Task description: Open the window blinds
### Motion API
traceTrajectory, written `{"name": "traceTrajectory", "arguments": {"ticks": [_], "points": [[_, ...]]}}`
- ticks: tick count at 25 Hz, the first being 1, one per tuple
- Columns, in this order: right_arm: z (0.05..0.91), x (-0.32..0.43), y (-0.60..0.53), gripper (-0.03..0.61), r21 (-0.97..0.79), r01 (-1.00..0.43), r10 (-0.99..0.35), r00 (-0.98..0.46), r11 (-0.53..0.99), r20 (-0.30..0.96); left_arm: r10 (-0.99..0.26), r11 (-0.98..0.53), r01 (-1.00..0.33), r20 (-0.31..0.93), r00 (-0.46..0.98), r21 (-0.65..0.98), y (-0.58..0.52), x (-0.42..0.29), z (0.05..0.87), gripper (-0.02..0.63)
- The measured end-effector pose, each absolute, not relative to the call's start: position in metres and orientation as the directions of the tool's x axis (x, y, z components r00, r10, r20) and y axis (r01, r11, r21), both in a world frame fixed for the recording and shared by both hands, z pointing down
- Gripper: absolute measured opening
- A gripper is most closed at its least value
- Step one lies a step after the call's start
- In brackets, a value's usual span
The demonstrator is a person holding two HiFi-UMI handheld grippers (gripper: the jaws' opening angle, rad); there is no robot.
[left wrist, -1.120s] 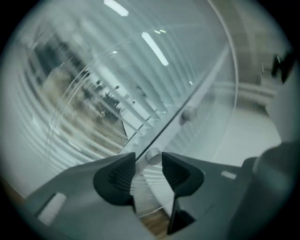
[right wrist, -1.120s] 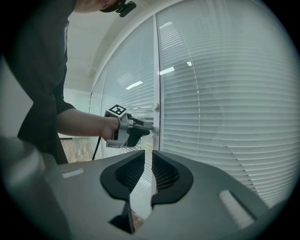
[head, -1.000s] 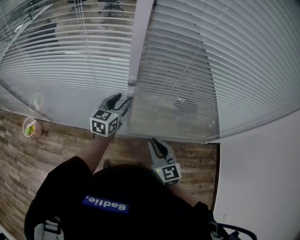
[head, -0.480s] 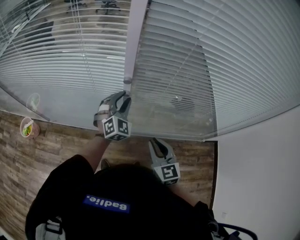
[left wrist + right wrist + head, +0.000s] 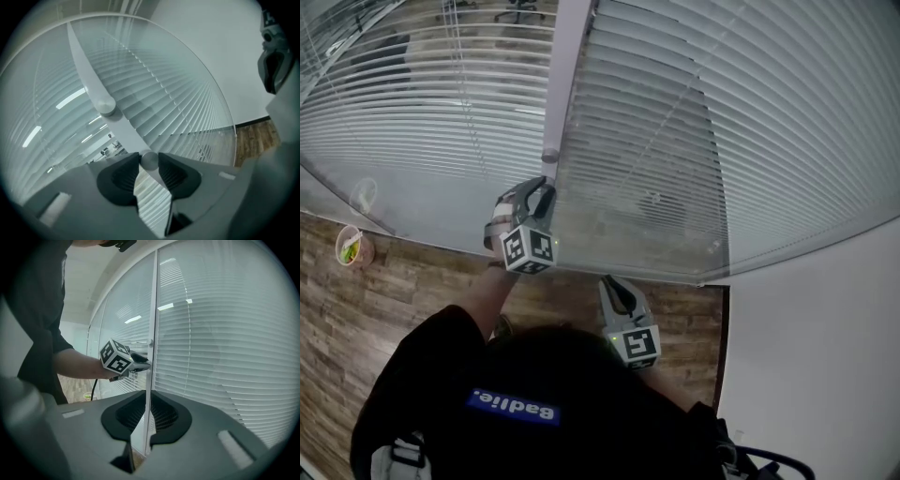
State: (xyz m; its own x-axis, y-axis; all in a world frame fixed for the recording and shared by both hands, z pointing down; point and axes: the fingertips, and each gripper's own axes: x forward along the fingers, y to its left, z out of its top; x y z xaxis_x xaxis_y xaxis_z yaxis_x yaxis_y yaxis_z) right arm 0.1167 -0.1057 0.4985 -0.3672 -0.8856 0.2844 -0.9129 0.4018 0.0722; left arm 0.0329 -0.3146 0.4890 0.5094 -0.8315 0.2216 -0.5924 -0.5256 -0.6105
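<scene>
In front of you the white window blinds [image 5: 675,141] hang lowered in two panels, their slats horizontal. The left panel lets the room beyond show through. The slim pale wand [image 5: 153,310] hangs upright between the panels.

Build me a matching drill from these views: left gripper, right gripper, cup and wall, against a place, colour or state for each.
Things:
1. left gripper
2. right gripper
3. cup
4. wall

Places and states:
A. on the wood floor, far left
B. white, right of the blinds
C. round knob between its jaws
D. nearer the person, short of the blinds

Pairs: 1-C, 2-D, 3-A, 4-B.

Both grippers' jaws are closing: the left's on the knob, the right's on nothing I can make out.
</scene>
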Motion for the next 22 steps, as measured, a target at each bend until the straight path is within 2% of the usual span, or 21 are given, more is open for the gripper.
{"name": "traceTrajectory", "arguments": {"ticks": [7, 15, 19, 22], "points": [[0.497, 0.116, -0.108, 0.032, 0.062, -0.903, -0.878, -0.396, 0.426, 0.268, -0.811, -0.584, -0.707, 0.243, 0.533, -0.399, -0.317, 0.032, 0.487, 0.124], [0.497, 0.121, -0.107, 0.032, 0.056, -0.908, -0.884, -0.389, 0.416, 0.261, -0.778, -0.601, -0.799, 0.221, 0.588, 0.006, -0.322, 0.023, 0.478, 0.124], [0.500, 0.122, -0.106, 0.032, 0.052, -0.909, -0.882, -0.385, 0.413, 0.271, -0.778, -0.603, -0.797, 0.219, 0.590, 0.005, -0.323, 0.023, 0.478, 0.123], [0.499, 0.120, -0.105, 0.032, 0.048, -0.910, -0.881, -0.384, 0.412, 0.276, -0.785, -0.610, -0.782, 0.228, 0.576, -0.128, -0.321, 0.027, 0.477, 0.124]]}}
